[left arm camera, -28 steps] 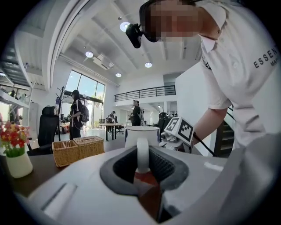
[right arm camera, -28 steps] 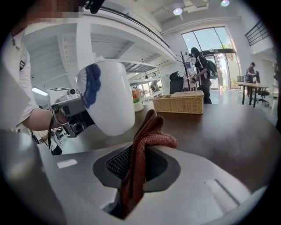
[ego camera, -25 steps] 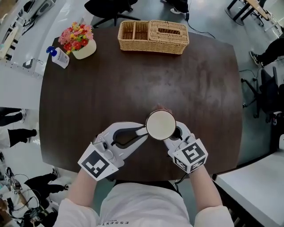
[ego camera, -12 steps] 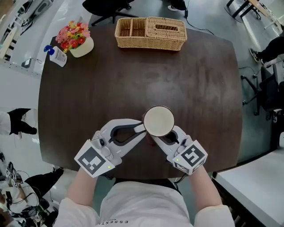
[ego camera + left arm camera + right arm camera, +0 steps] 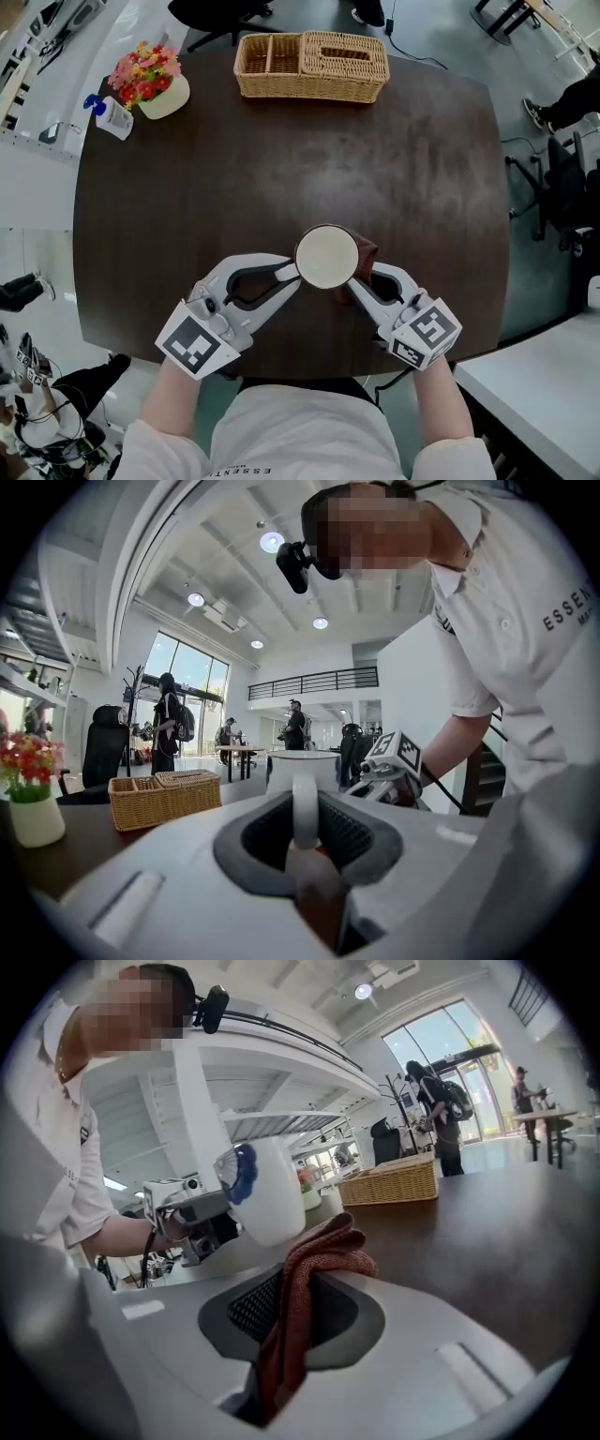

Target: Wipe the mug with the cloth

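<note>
A white mug (image 5: pixel 327 256) hangs above the near part of the dark table (image 5: pixel 281 159), its mouth facing up. My left gripper (image 5: pixel 292 272) is shut on the mug's handle; in the left gripper view the handle (image 5: pixel 305 808) stands upright between the jaws. My right gripper (image 5: pixel 359 278) is shut on a reddish-brown cloth (image 5: pixel 366 253), which lies against the mug's right side. In the right gripper view the cloth (image 5: pixel 309 1269) sticks up from the jaws just below the mug (image 5: pixel 267 1190), which bears a blue mark.
A wicker basket (image 5: pixel 311 66) stands at the table's far edge. A pot of flowers (image 5: pixel 150 82) and a small bottle (image 5: pixel 108 117) sit at the far left corner. Office chairs (image 5: pixel 553 178) and people stand around the table.
My right gripper has swung the cloth from the mug's far side round to its right side. The mug and left gripper have shifted slightly left.
</note>
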Available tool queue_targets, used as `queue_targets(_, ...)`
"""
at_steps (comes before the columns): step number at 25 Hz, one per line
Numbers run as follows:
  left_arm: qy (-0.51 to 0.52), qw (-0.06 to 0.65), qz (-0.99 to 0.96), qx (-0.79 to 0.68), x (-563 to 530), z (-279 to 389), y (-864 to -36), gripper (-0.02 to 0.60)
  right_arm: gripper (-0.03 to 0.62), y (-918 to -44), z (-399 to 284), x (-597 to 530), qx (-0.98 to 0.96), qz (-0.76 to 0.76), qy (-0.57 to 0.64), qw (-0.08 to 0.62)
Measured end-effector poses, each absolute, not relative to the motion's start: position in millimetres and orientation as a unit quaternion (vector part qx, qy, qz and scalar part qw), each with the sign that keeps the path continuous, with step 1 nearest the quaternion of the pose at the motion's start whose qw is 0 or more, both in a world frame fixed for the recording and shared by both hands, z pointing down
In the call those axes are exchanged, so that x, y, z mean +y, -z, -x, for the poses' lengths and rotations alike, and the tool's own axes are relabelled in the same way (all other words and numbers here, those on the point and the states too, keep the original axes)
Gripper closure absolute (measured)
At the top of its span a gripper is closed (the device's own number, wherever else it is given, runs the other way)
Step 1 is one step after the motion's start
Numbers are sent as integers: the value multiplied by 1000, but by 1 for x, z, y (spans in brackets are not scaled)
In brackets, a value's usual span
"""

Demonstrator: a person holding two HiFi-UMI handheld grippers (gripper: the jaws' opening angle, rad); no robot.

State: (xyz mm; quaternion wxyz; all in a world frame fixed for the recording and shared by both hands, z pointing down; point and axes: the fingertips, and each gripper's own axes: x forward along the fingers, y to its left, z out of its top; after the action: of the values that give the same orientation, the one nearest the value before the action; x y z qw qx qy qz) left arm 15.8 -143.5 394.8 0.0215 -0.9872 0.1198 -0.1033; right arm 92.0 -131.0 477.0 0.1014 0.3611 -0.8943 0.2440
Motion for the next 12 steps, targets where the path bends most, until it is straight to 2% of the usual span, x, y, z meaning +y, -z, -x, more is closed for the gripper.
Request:
queue_targets(5,109,14,986,126,-144,-19,-425,515,513,-491,-136,-153,-823,-485,-240,172)
queue_targets(12,129,-8,980,149,-147,-17,-476,515,513,-501,-135,-173,-801,-517,-256,162)
